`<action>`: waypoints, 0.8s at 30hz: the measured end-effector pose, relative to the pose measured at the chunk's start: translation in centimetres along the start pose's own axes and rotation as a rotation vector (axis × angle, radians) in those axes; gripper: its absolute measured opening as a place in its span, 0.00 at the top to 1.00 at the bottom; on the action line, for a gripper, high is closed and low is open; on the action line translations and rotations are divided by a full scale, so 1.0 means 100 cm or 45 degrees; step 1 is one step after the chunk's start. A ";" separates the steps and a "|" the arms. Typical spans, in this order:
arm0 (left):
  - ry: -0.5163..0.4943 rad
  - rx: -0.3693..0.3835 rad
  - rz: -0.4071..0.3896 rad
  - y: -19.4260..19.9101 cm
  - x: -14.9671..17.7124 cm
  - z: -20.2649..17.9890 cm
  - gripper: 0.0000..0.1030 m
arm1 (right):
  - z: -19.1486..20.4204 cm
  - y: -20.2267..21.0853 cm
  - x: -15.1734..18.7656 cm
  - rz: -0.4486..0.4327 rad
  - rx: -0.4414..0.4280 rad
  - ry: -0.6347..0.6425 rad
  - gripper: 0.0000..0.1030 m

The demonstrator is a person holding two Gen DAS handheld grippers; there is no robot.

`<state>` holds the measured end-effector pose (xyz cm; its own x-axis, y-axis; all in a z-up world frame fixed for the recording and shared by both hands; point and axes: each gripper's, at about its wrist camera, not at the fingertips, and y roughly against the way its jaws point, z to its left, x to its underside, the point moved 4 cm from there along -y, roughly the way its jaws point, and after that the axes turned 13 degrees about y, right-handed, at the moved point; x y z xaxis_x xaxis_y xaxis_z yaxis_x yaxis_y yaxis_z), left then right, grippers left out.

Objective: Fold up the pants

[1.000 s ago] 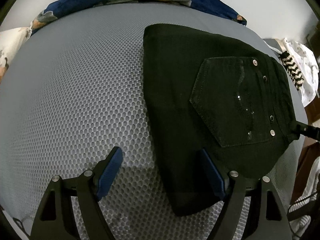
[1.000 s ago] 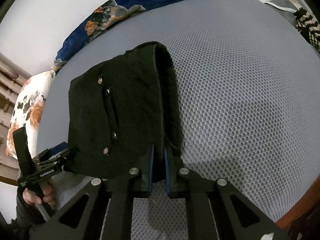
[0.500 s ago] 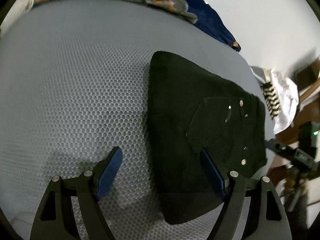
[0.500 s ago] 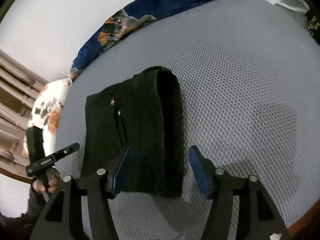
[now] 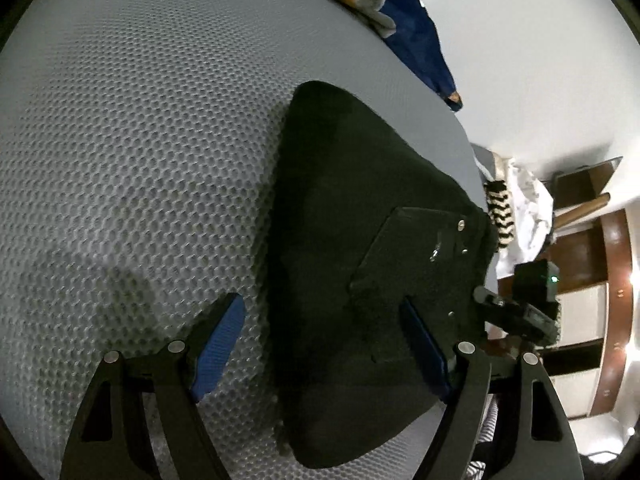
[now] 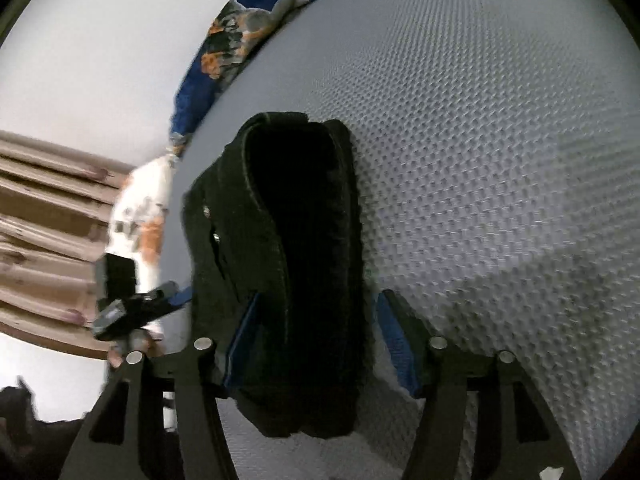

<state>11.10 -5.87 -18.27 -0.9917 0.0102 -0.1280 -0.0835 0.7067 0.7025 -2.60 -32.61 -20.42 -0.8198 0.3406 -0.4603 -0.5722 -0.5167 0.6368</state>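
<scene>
Black pants (image 5: 352,264) lie folded into a compact bundle on the grey mesh mattress (image 5: 140,140), back pocket with metal rivets facing up. My left gripper (image 5: 324,344) is open, its jaws straddling the bundle's near left edge without closing on it. In the right wrist view the pants (image 6: 288,264) show end-on as a thick stack of folds. My right gripper (image 6: 320,340) is open, one blue pad on each side of the stack's near end. The left gripper (image 6: 136,308) also shows in the right wrist view, beyond the bundle.
A blue floral blanket (image 5: 404,28) lies along the mattress's far edge by the white wall. A white cloth and a black-and-white striped item (image 5: 500,216) sit past the right edge, near wooden furniture (image 5: 616,320). A floral pillow (image 6: 140,220) lies past the left side.
My right gripper was shut on the pants' folded edge a second ago; it has opened and let go. Both grippers have tilted and shifted, and the bundle rests on the mattress.
</scene>
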 end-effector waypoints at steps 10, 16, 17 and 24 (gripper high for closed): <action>-0.028 0.135 0.051 -0.025 -0.010 -0.021 0.24 | 0.007 -0.024 -0.024 0.039 -0.087 0.051 0.56; -0.026 0.086 -0.010 -0.027 -0.016 -0.019 0.58 | 0.013 -0.025 -0.030 -0.020 -0.058 0.058 0.67; -0.024 0.071 -0.016 -0.024 -0.016 -0.016 0.62 | 0.018 -0.023 -0.031 -0.032 -0.043 0.070 0.70; -0.077 0.057 -0.071 -0.005 -0.015 -0.023 0.80 | 0.053 -0.021 -0.046 -0.087 0.000 0.114 0.76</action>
<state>12.36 -7.89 -16.83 -0.9778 0.0113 -0.2090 -0.1328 0.7382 0.6614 2.20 -28.97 -16.38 -0.7737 0.3032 -0.5562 -0.6267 -0.4949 0.6020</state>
